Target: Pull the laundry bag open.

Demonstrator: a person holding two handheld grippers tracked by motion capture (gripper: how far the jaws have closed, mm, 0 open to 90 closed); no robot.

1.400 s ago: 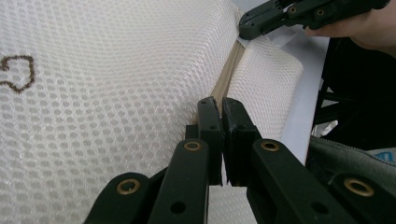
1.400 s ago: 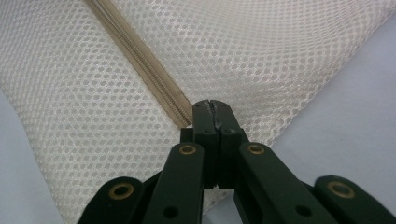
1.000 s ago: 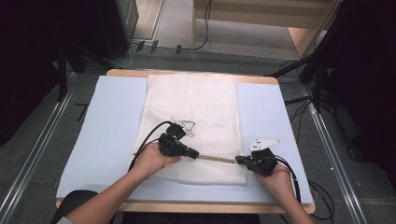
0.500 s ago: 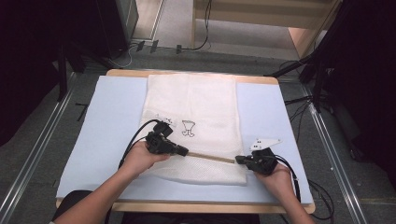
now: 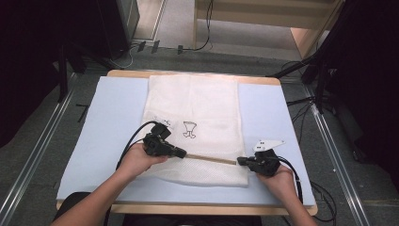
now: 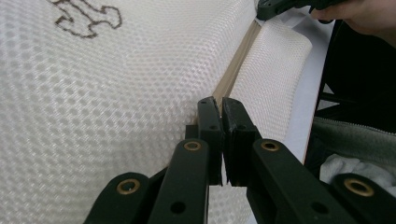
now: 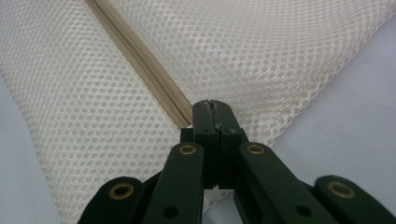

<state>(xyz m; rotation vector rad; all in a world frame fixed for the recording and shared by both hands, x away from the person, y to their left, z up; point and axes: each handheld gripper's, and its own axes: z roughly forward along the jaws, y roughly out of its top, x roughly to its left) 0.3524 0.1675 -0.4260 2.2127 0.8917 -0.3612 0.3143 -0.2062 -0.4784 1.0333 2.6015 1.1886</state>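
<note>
Desk (image 5: 117,117) covered by a pale blue mat, white mesh laundry bag (image 5: 197,113) spread down its middle from the far edge almost to the near edge. No readable writing anywhere; only a small dark brown outline emblem (image 5: 189,130) printed on the mesh, left of the bag's centre, seen again at the top left of the left gripper view (image 6: 86,18). Tan zipper (image 5: 209,160) running across the bag close to its near end, roughly parallel to the near edge of the desk.

Both forearms reaching in from the near edge, each hand wrapped around its tool, knuckles up, tools held low and nearly level over the bag. Left tongs (image 5: 181,153) pointing rightward along the zipper, at its left end, near the bag's left border. Right tongs (image 5: 241,161) pointing leftward, at the zipper's right end, by the bag's near right corner. Zipper stretched straight between the two tips.

Left tongs (image 6: 223,109) shut tight, tips set right on the zipper line (image 6: 233,70) with mesh on both sides; whether fabric or a pull sits pinched between them cannot be told. Right tongs (image 7: 215,109) likewise pressed together, tips meeting the end of the zipper tape (image 7: 140,60), clamped at that end as far as can be seen.
</note>
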